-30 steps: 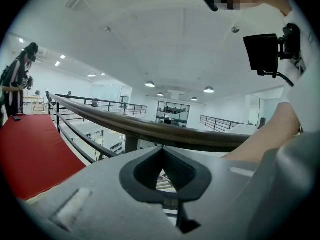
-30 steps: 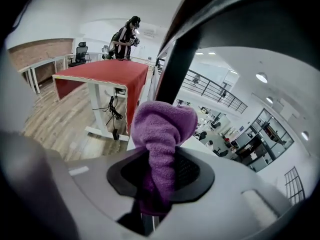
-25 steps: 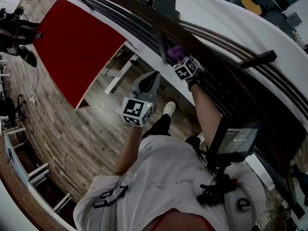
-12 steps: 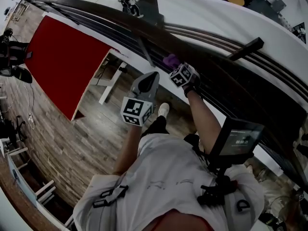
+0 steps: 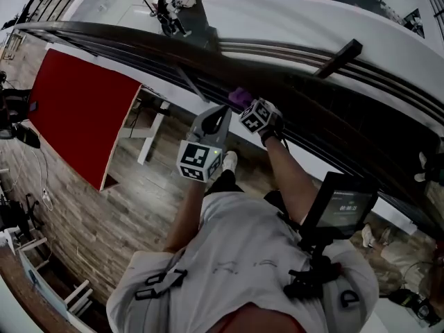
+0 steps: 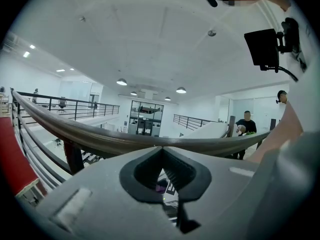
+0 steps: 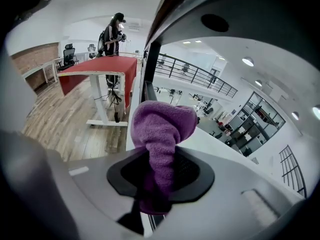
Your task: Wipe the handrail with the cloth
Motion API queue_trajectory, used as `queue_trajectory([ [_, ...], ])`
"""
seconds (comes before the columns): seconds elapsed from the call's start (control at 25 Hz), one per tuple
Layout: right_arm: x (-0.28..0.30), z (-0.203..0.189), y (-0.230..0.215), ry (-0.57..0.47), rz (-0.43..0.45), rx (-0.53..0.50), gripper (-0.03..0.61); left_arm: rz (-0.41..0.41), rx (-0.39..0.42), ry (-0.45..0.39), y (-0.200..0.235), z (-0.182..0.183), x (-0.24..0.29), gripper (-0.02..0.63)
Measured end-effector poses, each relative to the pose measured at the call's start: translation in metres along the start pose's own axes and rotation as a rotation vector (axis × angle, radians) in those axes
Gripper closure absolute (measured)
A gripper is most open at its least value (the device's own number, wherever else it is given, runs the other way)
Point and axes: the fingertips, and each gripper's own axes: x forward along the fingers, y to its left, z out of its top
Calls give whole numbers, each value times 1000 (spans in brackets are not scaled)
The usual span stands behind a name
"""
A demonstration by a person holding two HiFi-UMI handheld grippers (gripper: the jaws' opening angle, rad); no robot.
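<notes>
We recorded the right gripper [image 7: 160, 174] with its jaws clamped on a purple fleece cloth [image 7: 162, 126], which it held up at the near side of the dark, curved wooden handrail [image 5: 139, 39]. The left gripper [image 6: 162, 156] hung just below the handrail, beside the cloth, with its jaws closed together on nothing. A red-topped desk [image 5: 76, 109] stood below the handrail.

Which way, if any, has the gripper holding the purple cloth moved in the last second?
Yes. The right gripper, shut on the purple cloth, has slid rightward along the handrail, away from the slanted post.
</notes>
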Motion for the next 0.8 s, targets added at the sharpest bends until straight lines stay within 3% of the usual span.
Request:
queue_trajectory([
  [0.8,-40,-70,-16,30,-40,36,474,-156,52,74,-74,-26,33,615],
])
